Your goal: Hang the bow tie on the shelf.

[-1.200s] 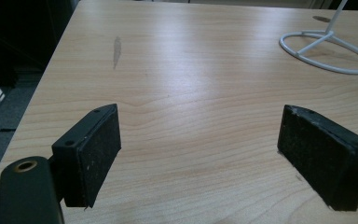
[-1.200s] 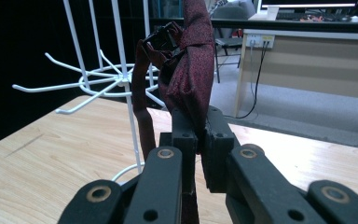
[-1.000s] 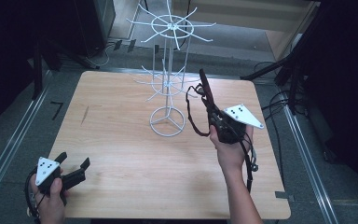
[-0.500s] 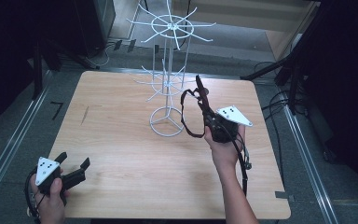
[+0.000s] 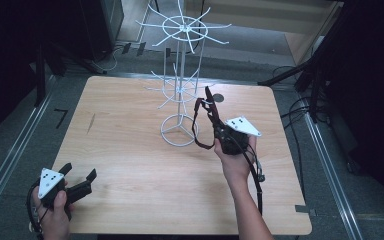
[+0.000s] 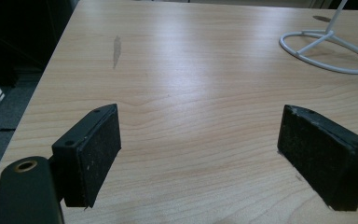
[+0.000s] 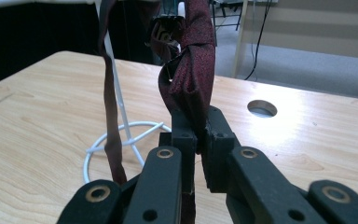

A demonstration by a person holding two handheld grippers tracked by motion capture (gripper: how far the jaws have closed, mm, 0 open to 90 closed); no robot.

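Pinching dark red strap (image 7: 193,88) in right gripper (image 7: 199,135) jaws, left gripper (image 6: 200,154) jaws wide open

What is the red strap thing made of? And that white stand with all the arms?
The strap looks like woven fabric, dark red with a fine speckled weave and soft folds, likely a necktie. The stand looks like thin metal wire with a glossy white coating, though painted plastic cannot be ruled out.
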